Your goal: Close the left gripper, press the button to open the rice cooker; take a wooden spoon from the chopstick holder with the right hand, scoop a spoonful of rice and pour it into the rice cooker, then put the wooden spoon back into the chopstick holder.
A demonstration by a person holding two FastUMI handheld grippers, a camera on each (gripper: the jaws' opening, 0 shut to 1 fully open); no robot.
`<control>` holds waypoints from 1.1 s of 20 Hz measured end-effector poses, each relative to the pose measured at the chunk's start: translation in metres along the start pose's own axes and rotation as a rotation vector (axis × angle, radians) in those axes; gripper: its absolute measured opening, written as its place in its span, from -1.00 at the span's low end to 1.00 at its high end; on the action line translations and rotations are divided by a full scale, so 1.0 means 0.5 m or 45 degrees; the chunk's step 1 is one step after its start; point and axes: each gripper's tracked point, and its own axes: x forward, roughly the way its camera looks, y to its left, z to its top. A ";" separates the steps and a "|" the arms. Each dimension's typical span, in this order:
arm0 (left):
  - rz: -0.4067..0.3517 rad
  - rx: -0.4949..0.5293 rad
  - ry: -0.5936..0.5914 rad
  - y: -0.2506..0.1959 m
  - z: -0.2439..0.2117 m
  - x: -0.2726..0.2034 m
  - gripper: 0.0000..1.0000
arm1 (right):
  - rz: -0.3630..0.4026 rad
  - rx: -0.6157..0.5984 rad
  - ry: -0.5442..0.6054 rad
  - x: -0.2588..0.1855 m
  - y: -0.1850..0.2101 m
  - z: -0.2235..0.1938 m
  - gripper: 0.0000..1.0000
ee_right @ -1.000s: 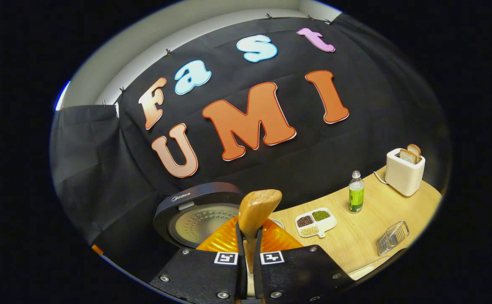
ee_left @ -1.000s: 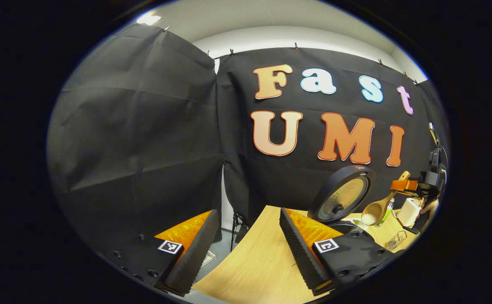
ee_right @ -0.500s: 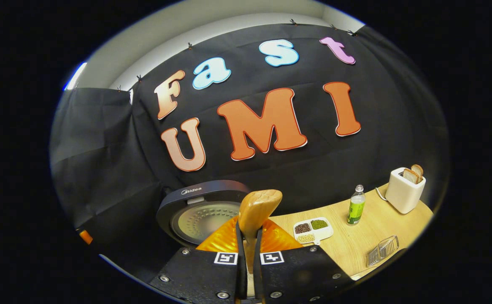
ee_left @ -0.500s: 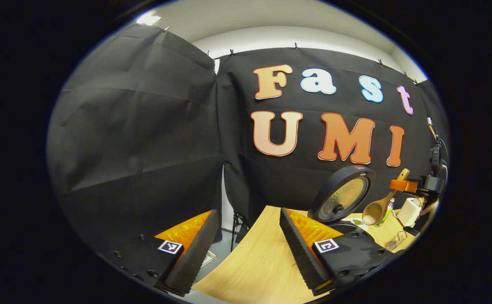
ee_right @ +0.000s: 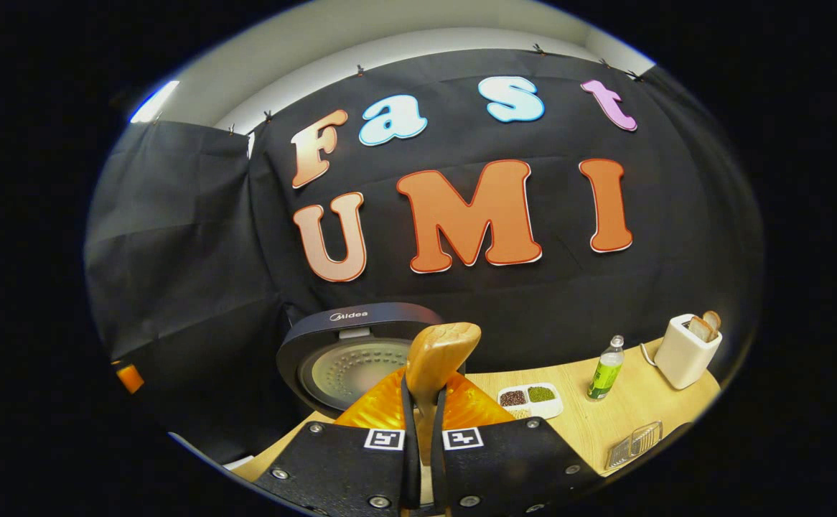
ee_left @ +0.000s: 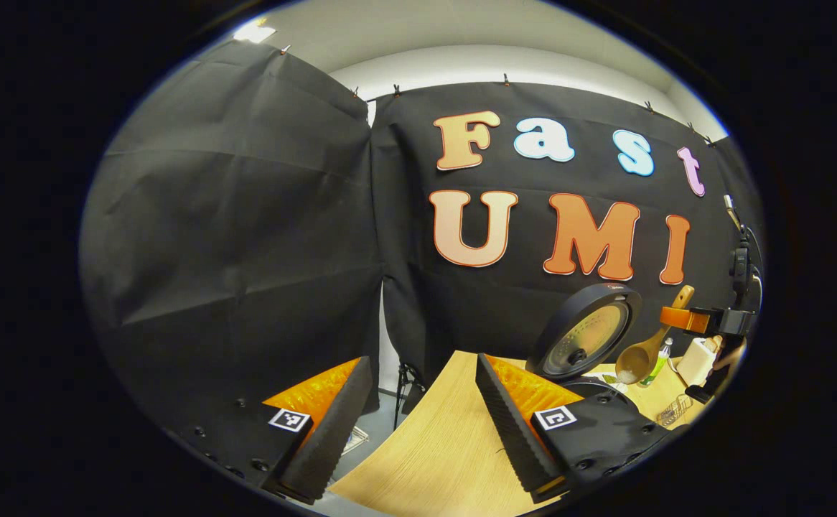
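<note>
Right gripper view has the right claw (ee_right: pixel 419 438) clamped tight on the wooden spoon (ee_right: pixel 436 359), handle end poking up between its fingers. Just past it the rice cooker (ee_right: pixel 361 348) stands lid-up on the tabletop (ee_right: pixel 605 424), then a divided dish of beans (ee_right: pixel 530 398), a green bottle (ee_right: pixel 606 368), and a toaster (ee_right: pixel 685 350). Left claw (ee_left: pixel 418 424) hangs wide apart, holding nothing, over the tabletop edge; far off, the spoon's bowl sits by the open lid.
</note>
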 end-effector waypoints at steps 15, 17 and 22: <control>0.009 0.000 0.017 0.019 -0.013 0.006 0.89 | 0.095 -0.405 -0.033 -0.004 0.074 -0.022 -0.89; 0.005 -0.003 0.017 0.020 -0.012 0.008 0.89 | 0.096 -0.372 -0.025 -0.003 0.071 -0.027 -0.89; -0.016 -0.013 0.013 0.015 -0.008 0.017 0.89 | 0.048 -0.145 -0.020 -0.024 0.018 -0.011 -0.89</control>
